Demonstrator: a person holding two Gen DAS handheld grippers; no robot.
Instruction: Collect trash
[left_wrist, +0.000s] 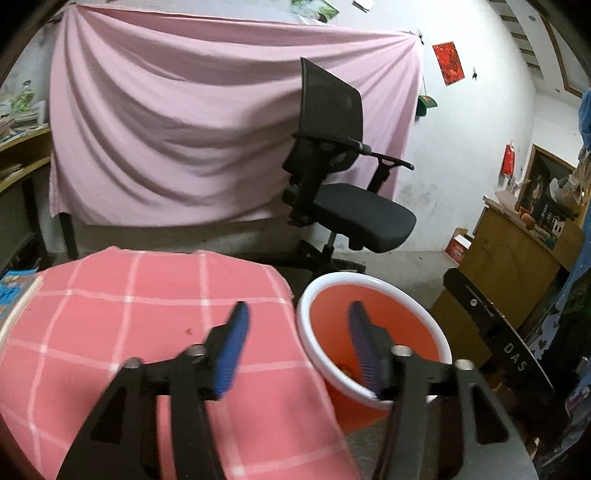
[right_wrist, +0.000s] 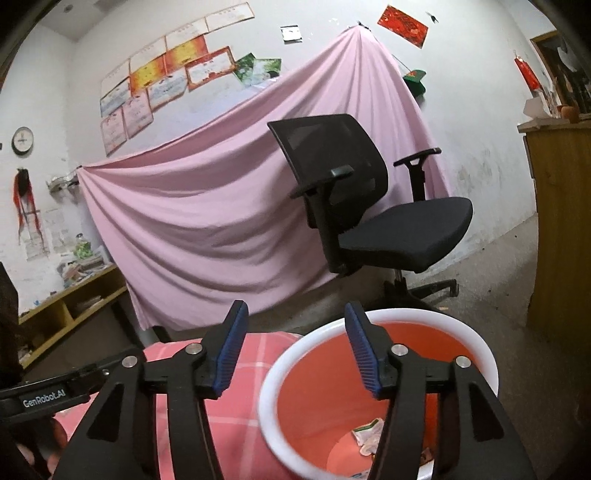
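Both tongs stood released and empty: the left tongs (left_wrist: 297, 310) over the checked surface (left_wrist: 110, 332) and bin rim, the right tongs (right_wrist: 295, 310) over the bin (right_wrist: 461, 332). Below the right tongs lay the trash (right_wrist: 367, 434), probably light, crushable wrappers, best pinched at an edge. Beyond stood a chair (right_wrist: 406, 229).

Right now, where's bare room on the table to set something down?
The pink checked tablecloth is bare from its far edge to the left gripper. Its left border is a blue-printed container; its right is the orange bin, holding wrappers.
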